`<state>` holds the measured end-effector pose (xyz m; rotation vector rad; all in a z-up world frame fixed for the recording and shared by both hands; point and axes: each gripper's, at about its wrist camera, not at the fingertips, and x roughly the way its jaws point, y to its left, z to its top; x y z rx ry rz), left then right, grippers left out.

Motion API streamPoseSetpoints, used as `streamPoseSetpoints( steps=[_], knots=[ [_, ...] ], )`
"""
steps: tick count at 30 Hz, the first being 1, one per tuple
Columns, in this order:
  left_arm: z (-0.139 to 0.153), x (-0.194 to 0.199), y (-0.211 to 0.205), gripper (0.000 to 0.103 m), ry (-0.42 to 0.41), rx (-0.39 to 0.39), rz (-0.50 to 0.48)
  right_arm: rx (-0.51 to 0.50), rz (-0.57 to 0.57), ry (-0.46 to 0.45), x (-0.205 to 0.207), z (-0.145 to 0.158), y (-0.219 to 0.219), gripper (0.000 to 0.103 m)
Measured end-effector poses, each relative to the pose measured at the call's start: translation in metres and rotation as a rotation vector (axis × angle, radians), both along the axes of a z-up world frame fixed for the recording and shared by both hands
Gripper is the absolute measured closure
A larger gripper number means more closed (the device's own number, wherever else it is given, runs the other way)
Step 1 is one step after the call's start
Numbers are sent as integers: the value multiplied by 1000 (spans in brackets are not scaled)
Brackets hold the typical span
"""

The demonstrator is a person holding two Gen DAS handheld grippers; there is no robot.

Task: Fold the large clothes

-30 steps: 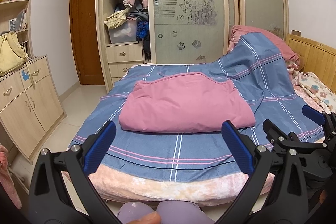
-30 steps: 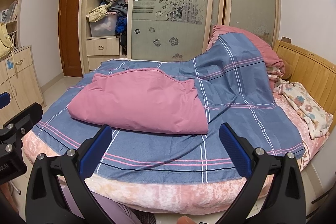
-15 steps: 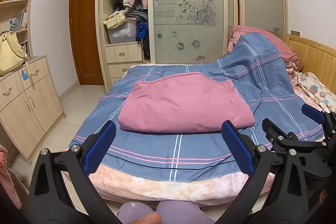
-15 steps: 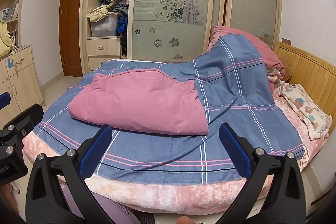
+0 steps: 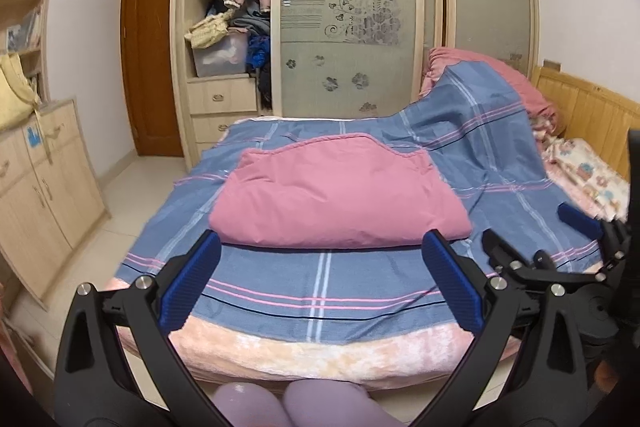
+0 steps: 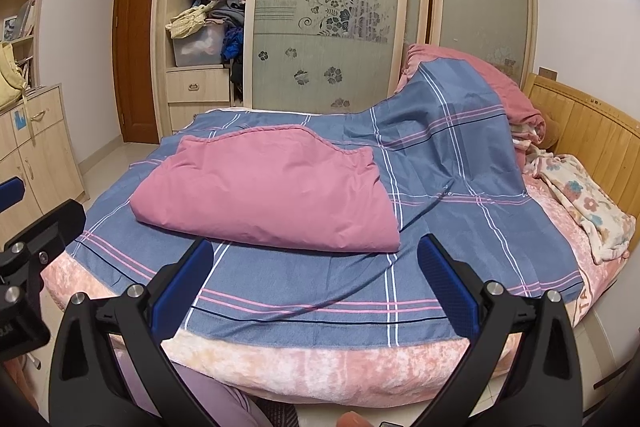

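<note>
Left wrist view: the left gripper (image 5: pixel 320 283) fills the bottom of the frame, its blue-padded fingers (image 5: pixel 191 279) spread wide with nothing between them. Just above them, at the centre of the frame, a folded pink garment (image 5: pixel 340 199) lies on a blue plaid sheet (image 5: pixel 320 283) that covers the bed (image 5: pixel 320 351). The right gripper (image 5: pixel 560 247) shows at the lower right edge, only partly in frame. An open wardrobe (image 5: pixel 232 27) with hanging clothes stands at the upper left of centre. The person's knees (image 5: pixel 288 403) in lilac fabric show at the bottom edge.

Right wrist view: the right gripper (image 6: pixel 316 287) sits at the bottom of the frame, its fingers likewise wide apart and empty. The pink garment (image 6: pixel 268 195) lies left of centre on the plaid sheet (image 6: pixel 440 227), clear of the fingers. The left gripper (image 6: pixel 28 239) appears at the left edge. A wooden headboard (image 6: pixel 592 135) runs along the right side, with a floral blanket (image 6: pixel 588 207) below it.
</note>
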<state>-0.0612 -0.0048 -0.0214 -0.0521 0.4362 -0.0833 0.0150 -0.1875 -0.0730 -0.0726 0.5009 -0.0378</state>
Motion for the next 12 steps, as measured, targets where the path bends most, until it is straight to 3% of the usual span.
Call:
streamPoseSetpoints(
  steps=[12],
  knots=[
    [-12,23,0,2,49,29,48,14,2,58,25,-18,0,1]
  ],
)
